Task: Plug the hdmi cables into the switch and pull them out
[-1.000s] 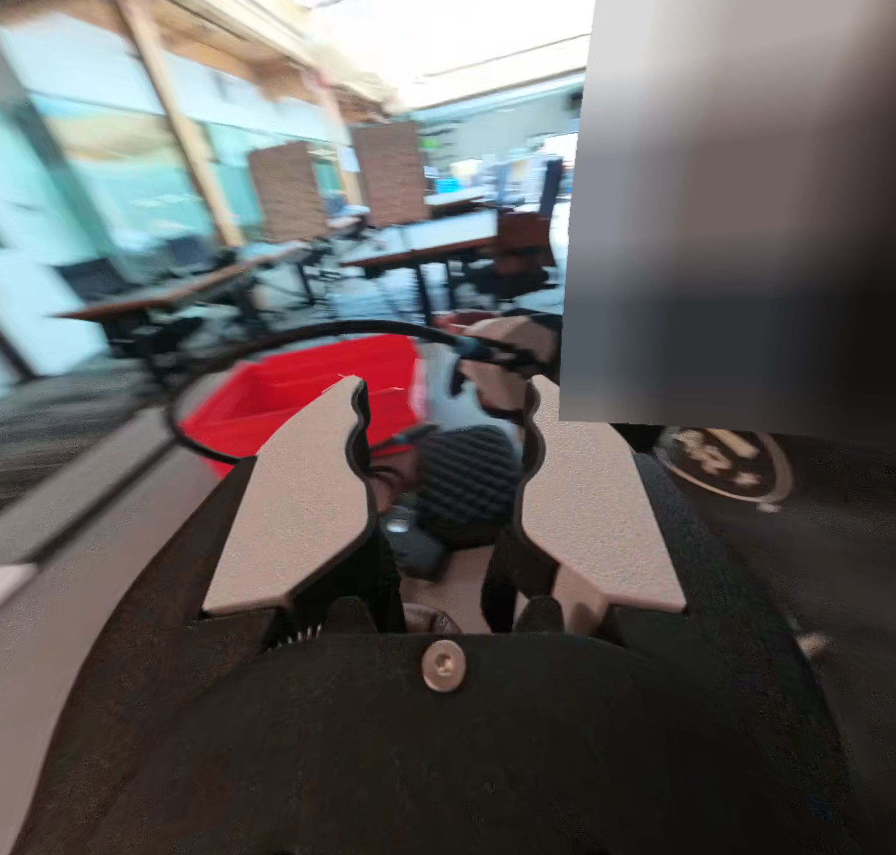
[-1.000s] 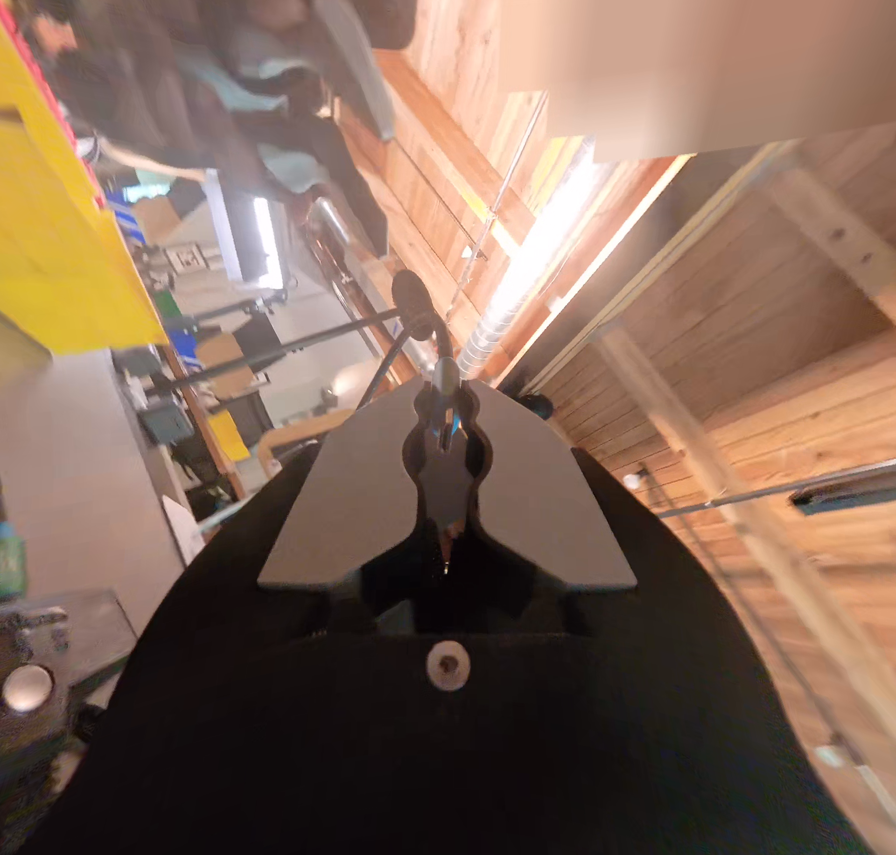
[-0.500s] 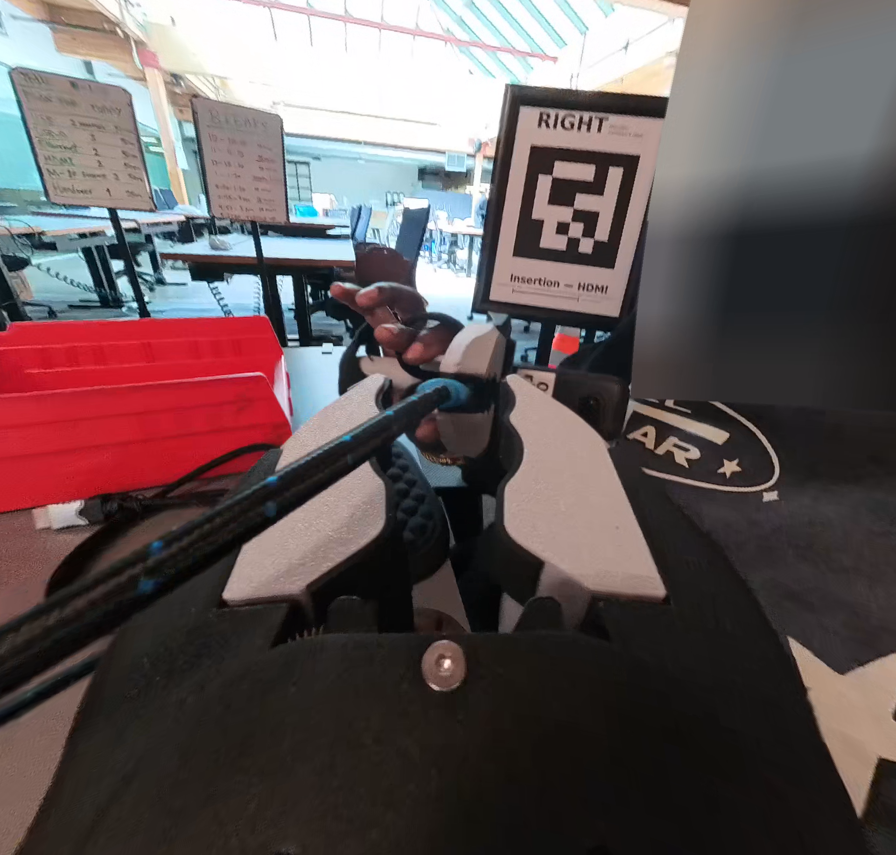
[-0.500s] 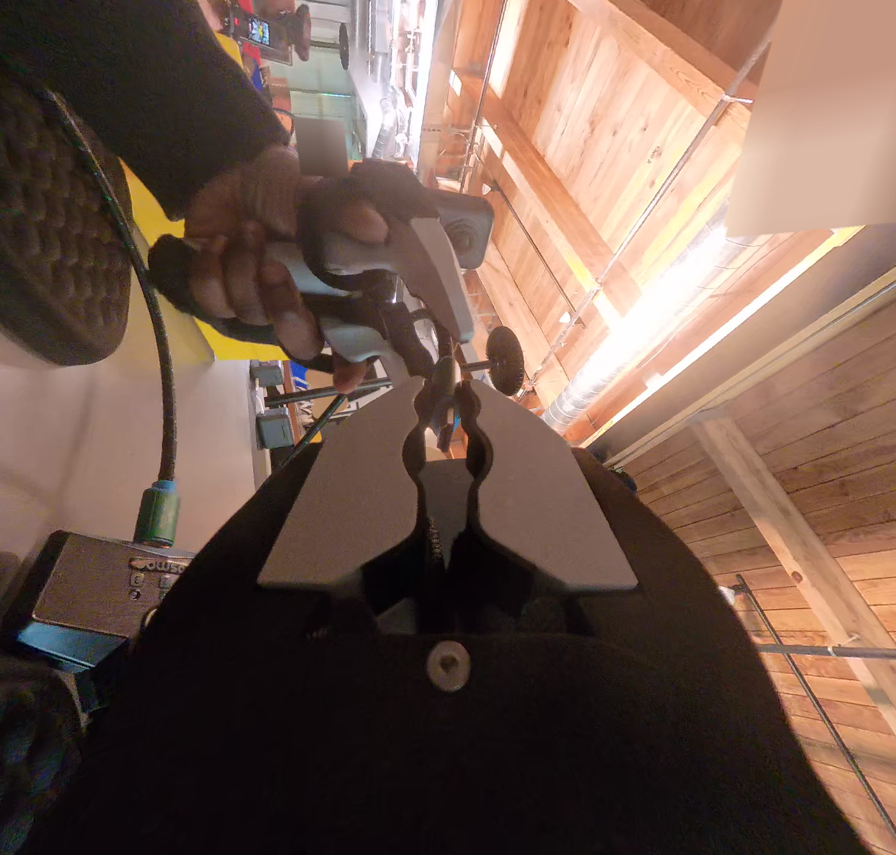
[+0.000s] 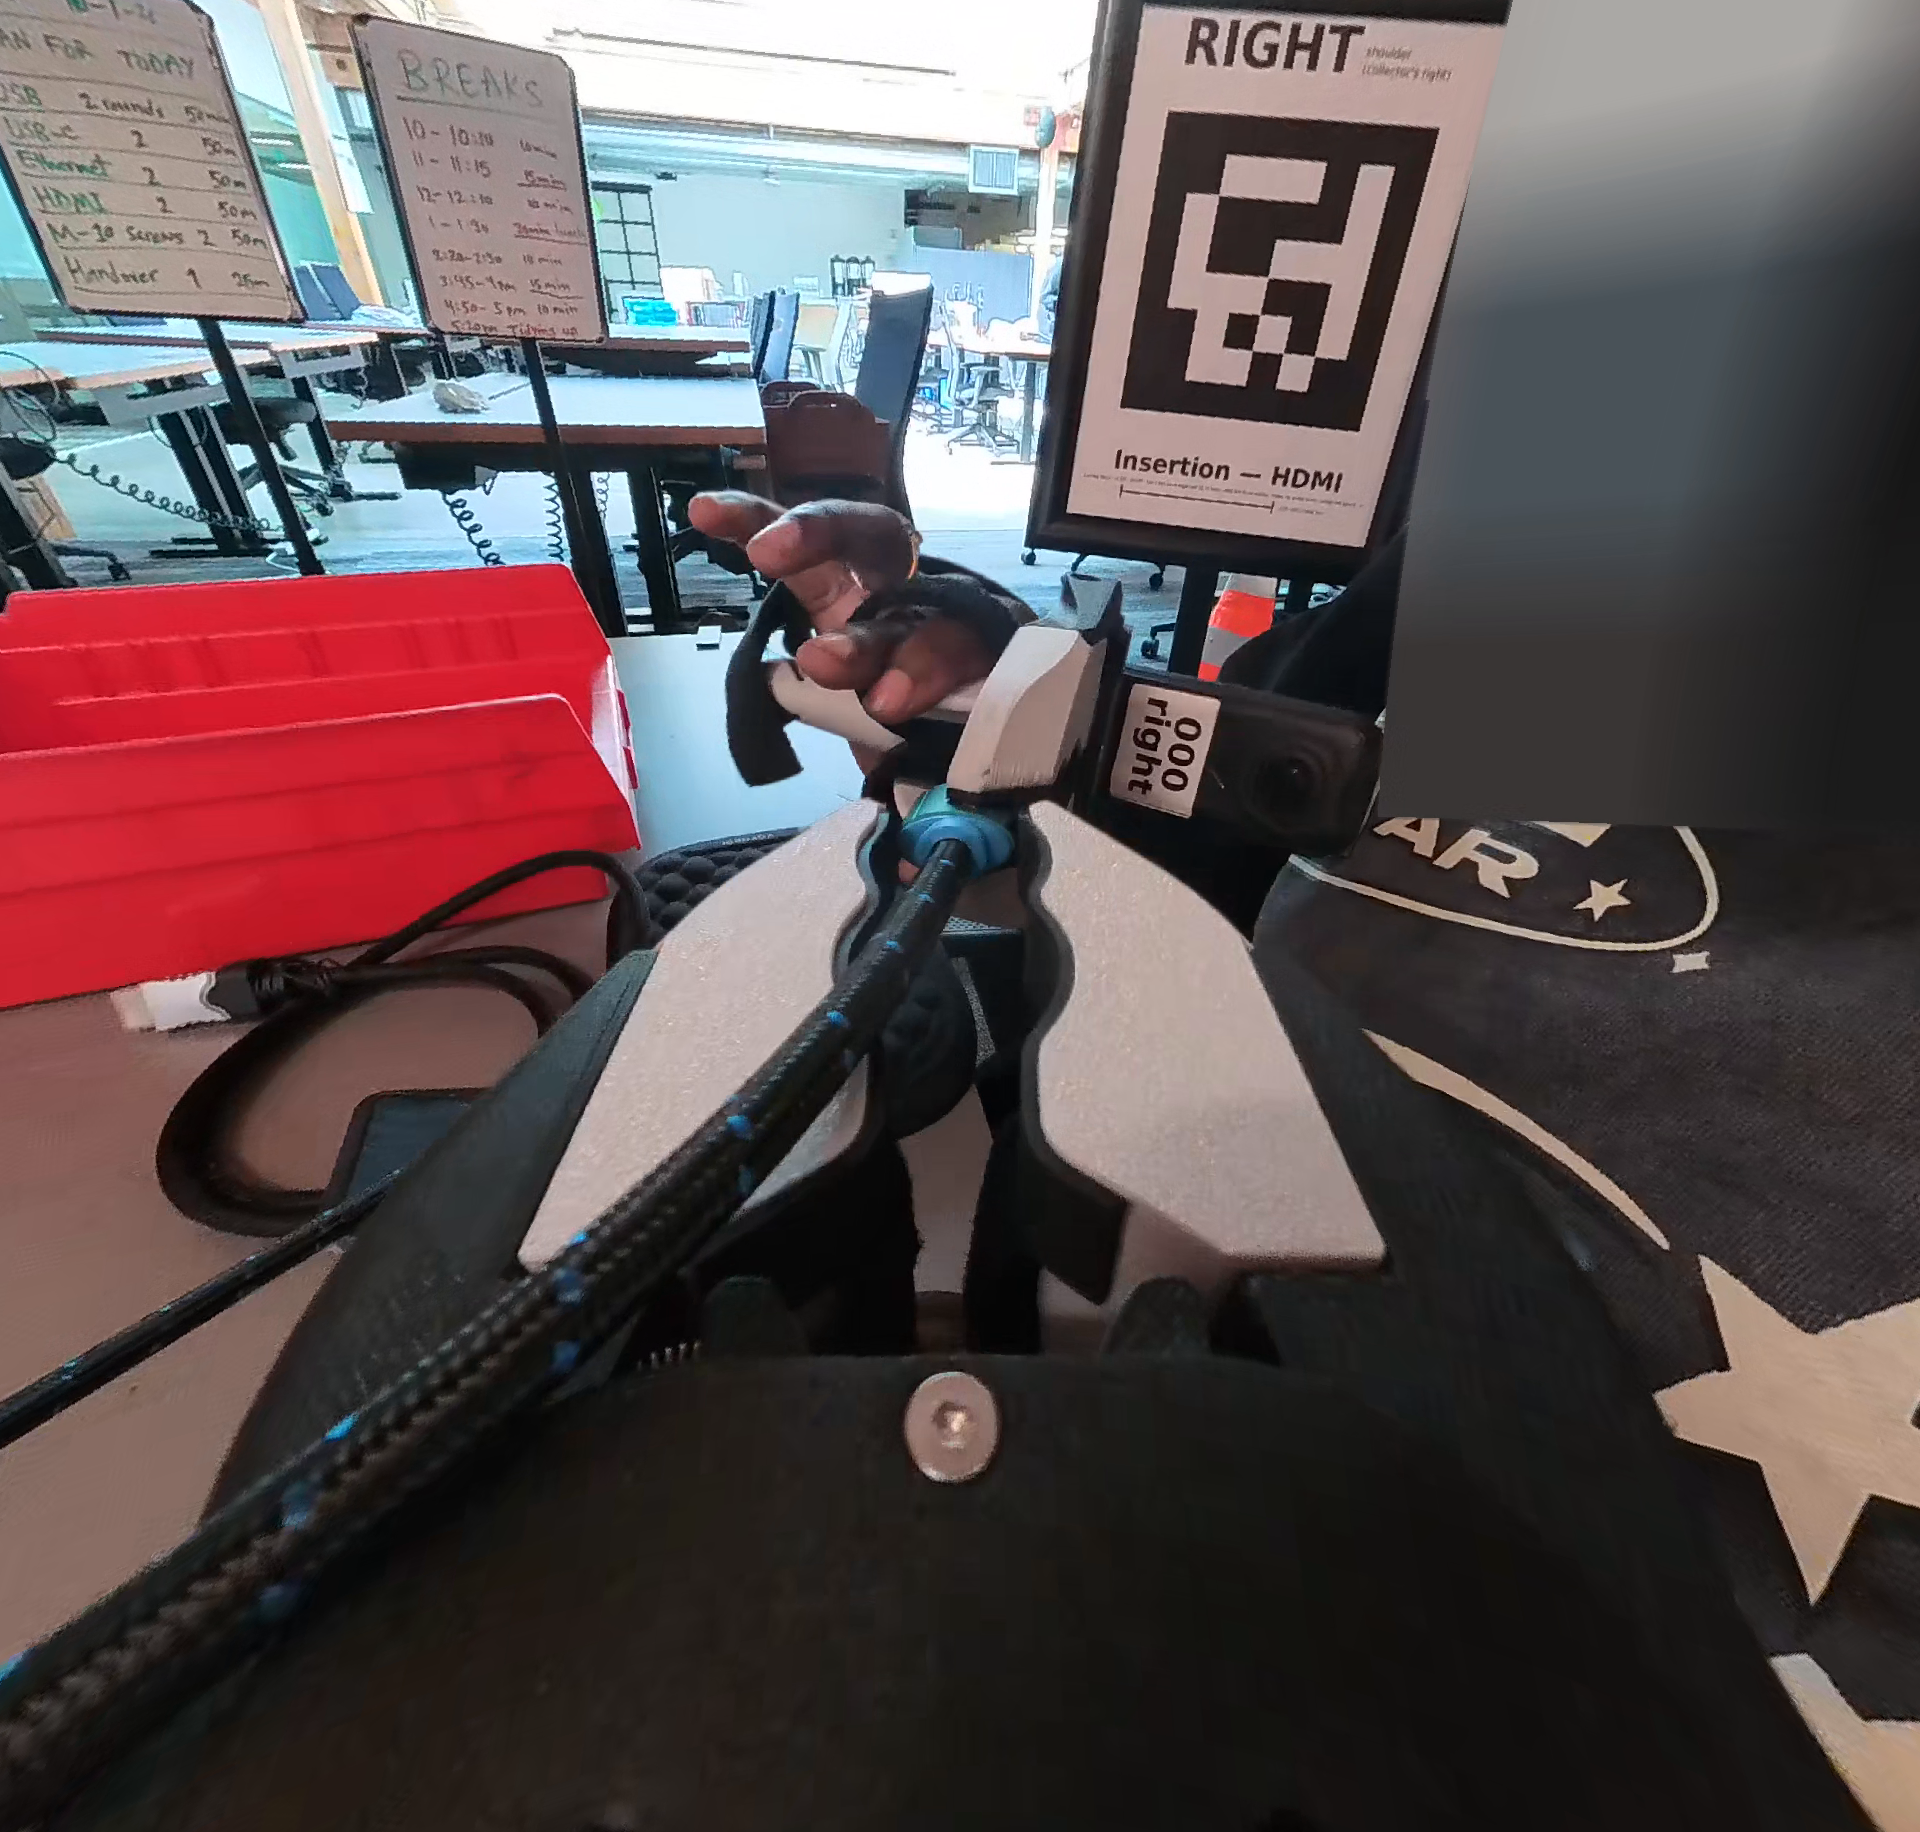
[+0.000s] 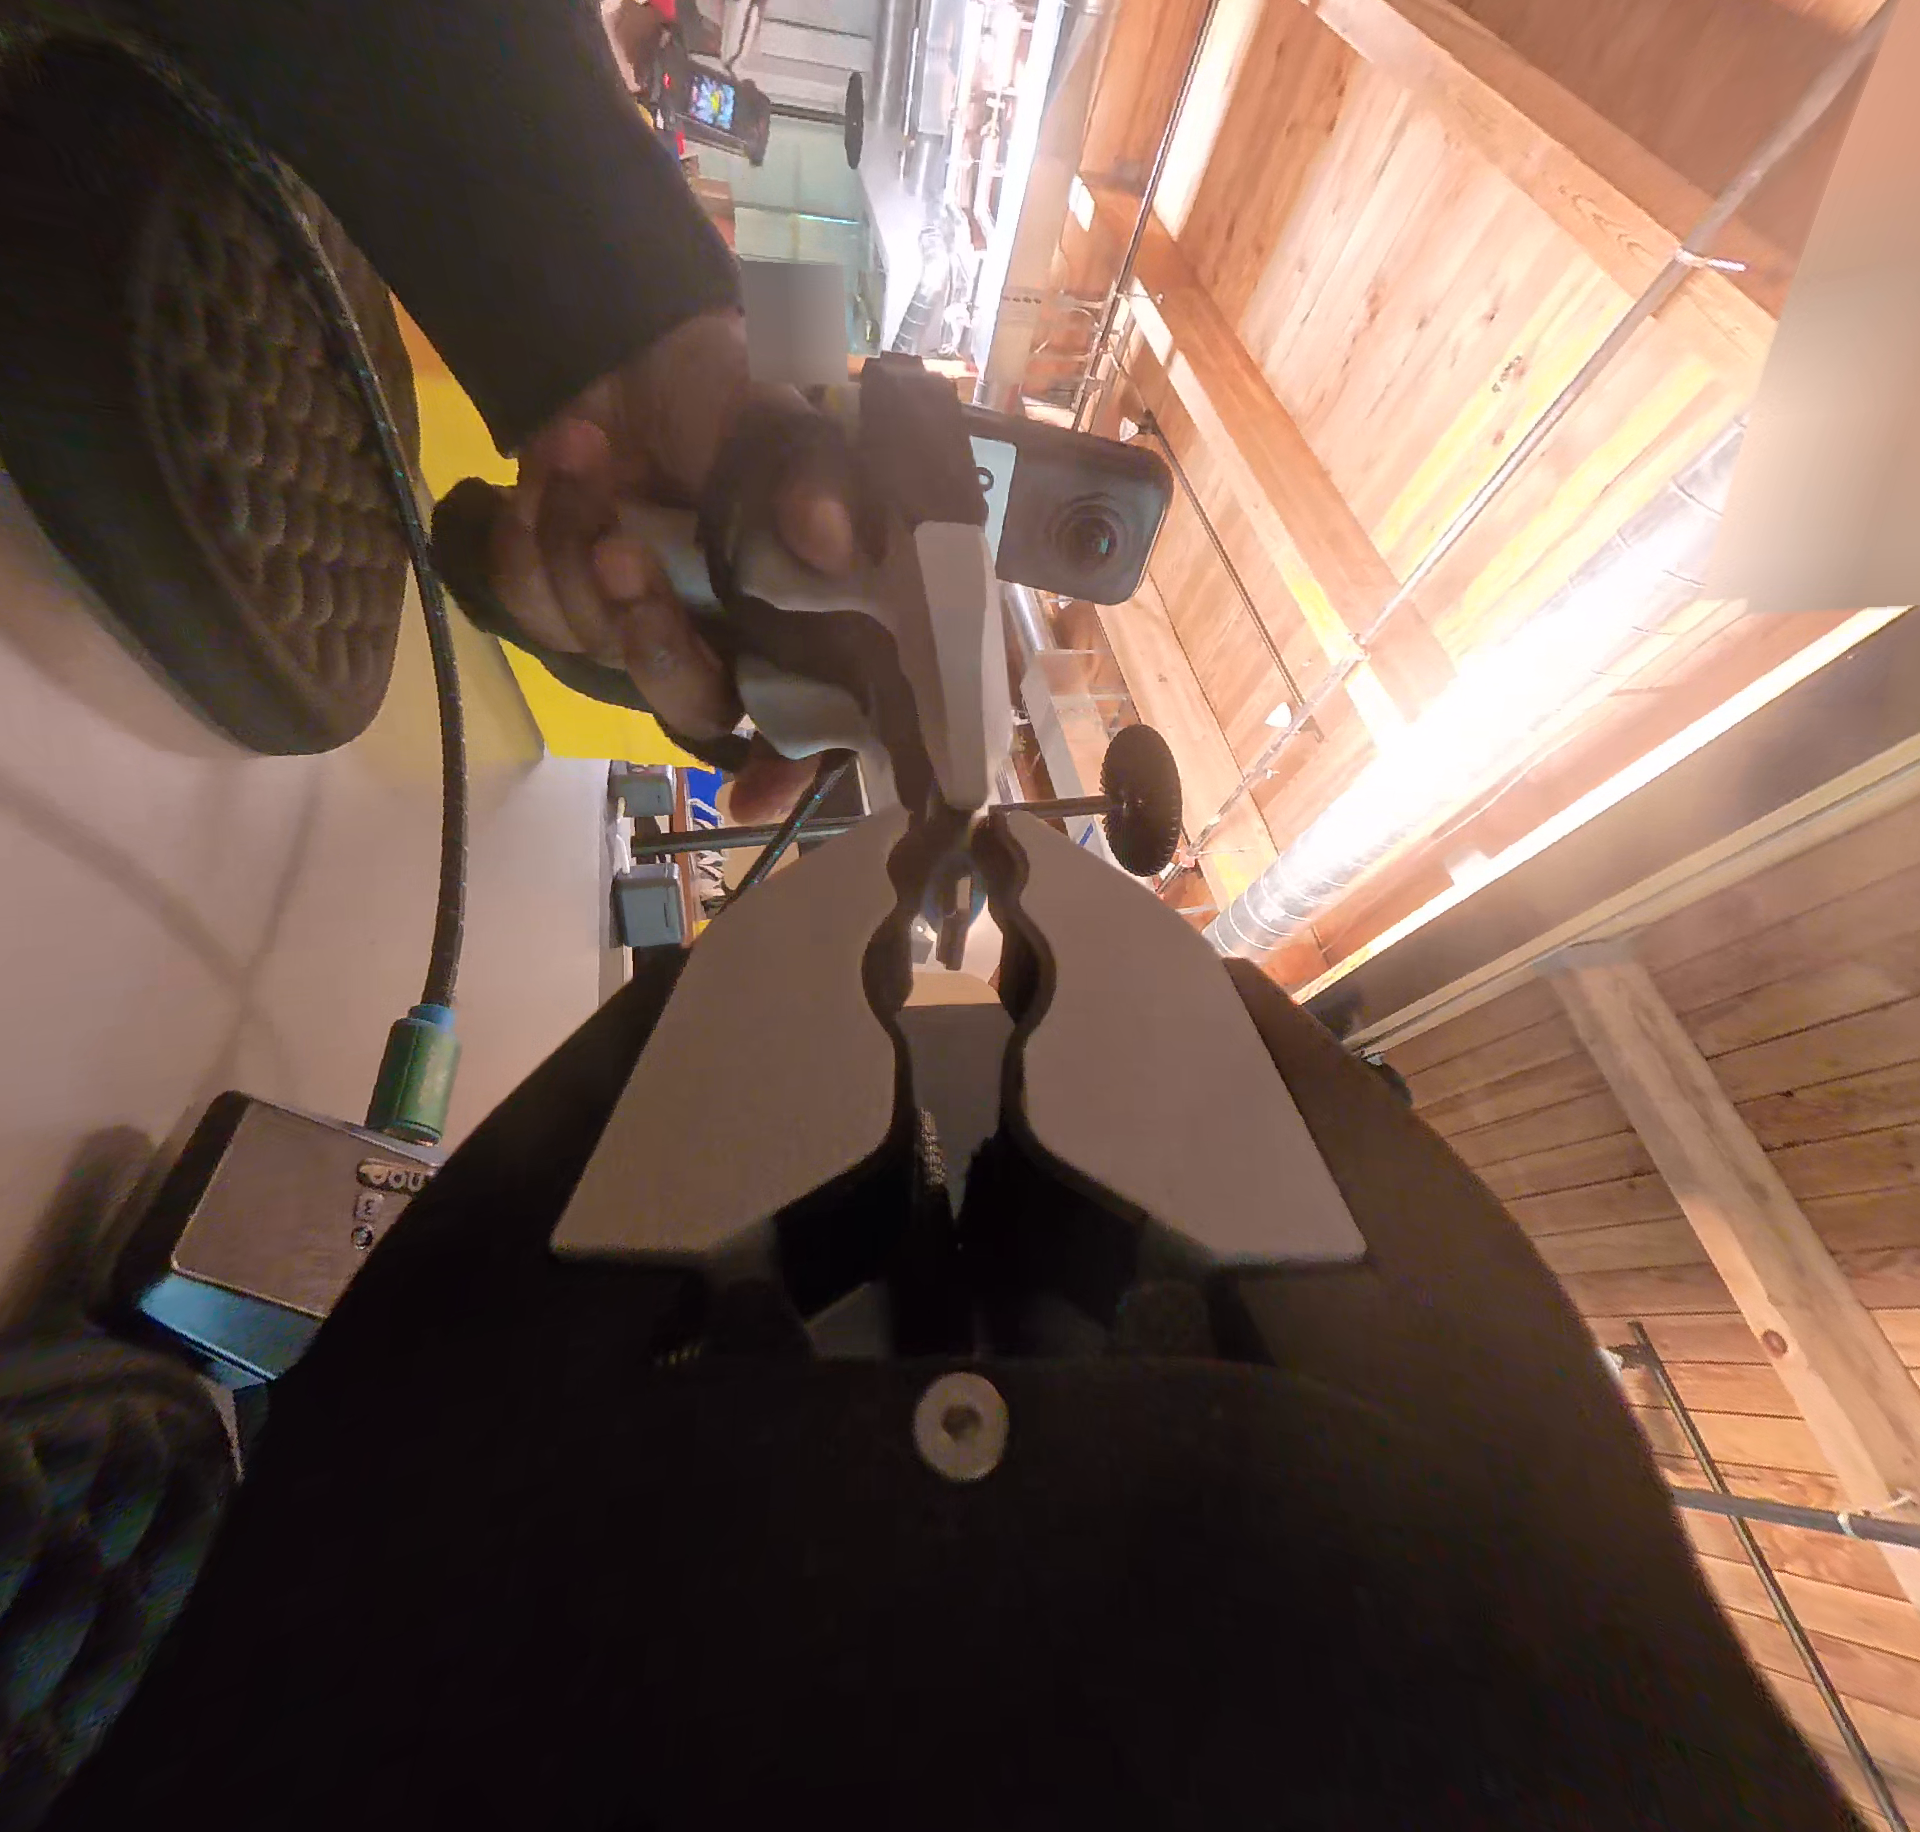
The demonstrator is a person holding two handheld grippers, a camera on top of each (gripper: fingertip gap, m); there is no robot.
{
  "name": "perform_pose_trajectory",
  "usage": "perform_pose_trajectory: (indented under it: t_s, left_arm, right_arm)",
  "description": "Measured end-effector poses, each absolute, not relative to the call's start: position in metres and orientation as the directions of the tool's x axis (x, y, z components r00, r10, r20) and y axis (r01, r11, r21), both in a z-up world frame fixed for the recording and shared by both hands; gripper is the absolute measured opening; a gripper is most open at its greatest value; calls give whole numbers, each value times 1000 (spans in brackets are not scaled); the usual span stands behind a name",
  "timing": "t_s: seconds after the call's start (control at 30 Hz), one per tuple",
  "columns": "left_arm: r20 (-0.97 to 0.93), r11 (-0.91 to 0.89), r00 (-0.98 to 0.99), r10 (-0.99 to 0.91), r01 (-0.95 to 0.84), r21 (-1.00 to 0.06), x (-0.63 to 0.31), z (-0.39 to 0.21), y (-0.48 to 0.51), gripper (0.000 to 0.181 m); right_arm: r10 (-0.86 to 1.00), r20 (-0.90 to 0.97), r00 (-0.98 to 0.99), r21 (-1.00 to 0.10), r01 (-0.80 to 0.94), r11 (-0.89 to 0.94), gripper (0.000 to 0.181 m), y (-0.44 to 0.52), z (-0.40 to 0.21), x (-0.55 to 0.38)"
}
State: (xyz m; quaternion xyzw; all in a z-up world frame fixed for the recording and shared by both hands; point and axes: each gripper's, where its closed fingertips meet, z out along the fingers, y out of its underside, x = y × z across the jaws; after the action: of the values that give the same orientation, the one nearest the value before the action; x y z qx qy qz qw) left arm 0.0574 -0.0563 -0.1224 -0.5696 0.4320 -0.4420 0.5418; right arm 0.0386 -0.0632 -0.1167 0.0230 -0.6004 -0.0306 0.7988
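- The left gripper [image 5: 951, 837] sits at the centre of the left wrist view, its two grey fingers [image 5: 748, 1034] either side of a teal-collared hdmi plug [image 5: 940, 839]; whether they press on it cannot be told
- The plug's black braided cable [image 5: 582, 1252] with blue flecks runs from the fingertips down over the left finger to the lower left corner of the frame
- The right gripper [image 6: 954, 837] has its fingers nearly together, clamped on the same plug, seen as a dark and blue piece between the tips in the right wrist view
- The two grippers meet tip to tip; a hand [image 5: 842, 598] holds the right one just above the frame centre in the left wrist view
- The switch [image 6: 281, 1232], a grey metal box, lies at the lower left of the right wrist view, with a second cable [image 6: 447, 774] plugged into it by a green collar
- A round black mesh object [image 6: 208, 432] fills the upper left of that view
- Red bins [image 5: 291, 743] stand at the left on the table [image 5: 104, 1263], a looped black cord [image 5: 416, 961] lying in front of them
- A framed marker sign [image 5: 1278, 255] stands at the upper right, two whiteboards [image 5: 483, 182] at the upper left
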Motion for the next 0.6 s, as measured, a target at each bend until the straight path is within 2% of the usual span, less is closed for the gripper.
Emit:
perform_pose_trajectory:
  t_s: [0.1,0.17,0.2,0.3,0.37,0.43,0.53,0.6]
  left_arm:
    - [20,-27,239,-971,-26,-999,57,-124,-56,21]
    - [-30,21,256,-966,-37,-999,57,-121,-56,21]
    - [-63,52,281,-958,-45,-998,57,-118,-55,21]
    - [-194,222,454,-869,8,-975,38,-94,-42,21]
    - [-258,487,700,-666,146,-861,-6,-50,-38,21]
    - [-254,717,849,-463,190,-671,-53,-23,-59,21]
    - [-253,685,878,-407,110,-721,-70,-38,-50,21]
    - [-259,679,879,-400,94,-728,-67,-47,-46,20]
  right_arm:
    - [-67,958,280,66,12,998,11,-63,-116,39]
    - [-3,957,291,6,-9,1000,12,-63,-113,39]
    - [78,956,284,-73,-26,997,12,-61,-111,41]
    - [444,857,261,-414,-162,896,20,-50,-93,59]
    - [648,724,236,-626,-169,761,19,-26,-81,72]
    - [749,620,235,-747,-117,655,17,2,-80,80]
    - [853,497,158,-868,88,489,19,35,-114,77]
    - [942,334,-25,-888,326,324,43,36,-164,69]
